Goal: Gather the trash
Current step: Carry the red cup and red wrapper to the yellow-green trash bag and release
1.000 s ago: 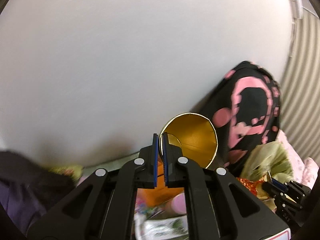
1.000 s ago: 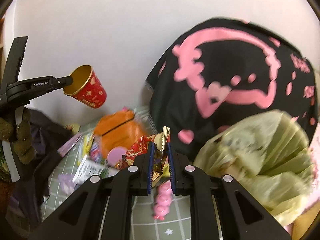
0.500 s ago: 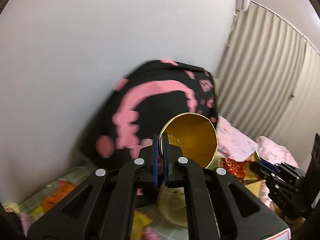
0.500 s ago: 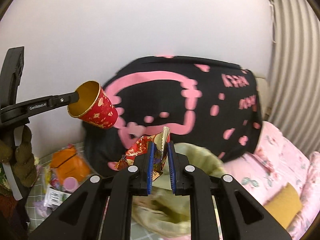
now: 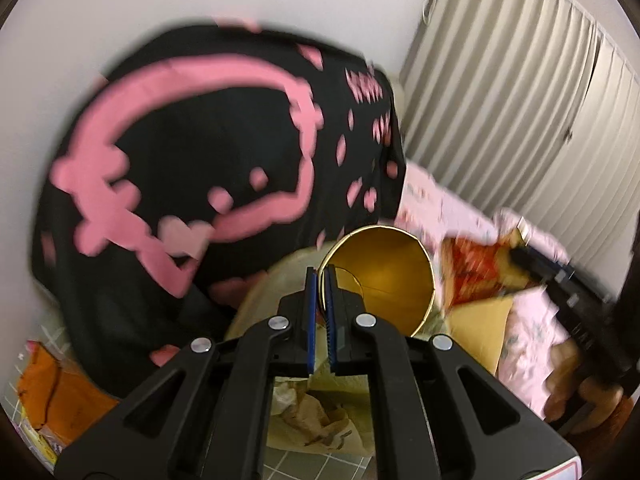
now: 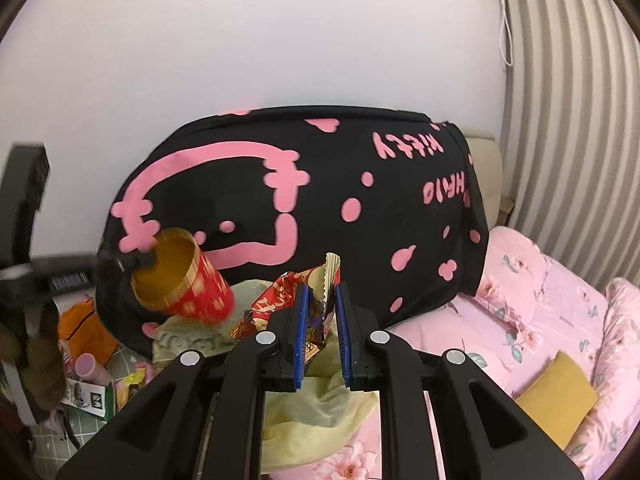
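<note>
My left gripper (image 5: 320,280) is shut on the rim of a red paper cup with a gold inside (image 5: 384,276), held tilted above a yellow-green trash bag (image 5: 316,424). The cup (image 6: 188,292) and the left gripper (image 6: 132,260) also show in the right wrist view. My right gripper (image 6: 320,320) holds a crumpled red and gold snack wrapper (image 6: 288,296) over the same bag (image 6: 320,400); its jaws stand slightly apart with the wrapper between them. The wrapper (image 5: 476,272) shows blurred in the left wrist view.
A large black cushion with pink print (image 6: 320,208) leans on the white wall behind the bag. A pink floral bed cover (image 6: 552,320) with a mustard cushion (image 6: 556,392) lies right. Orange packaging (image 6: 80,332) and other litter lie on the tiled floor left.
Both grippers swung to the right with their loads, away from the floor litter, and now hang over the trash bag. The cup has come closer to the wrapper and tilted lower.
</note>
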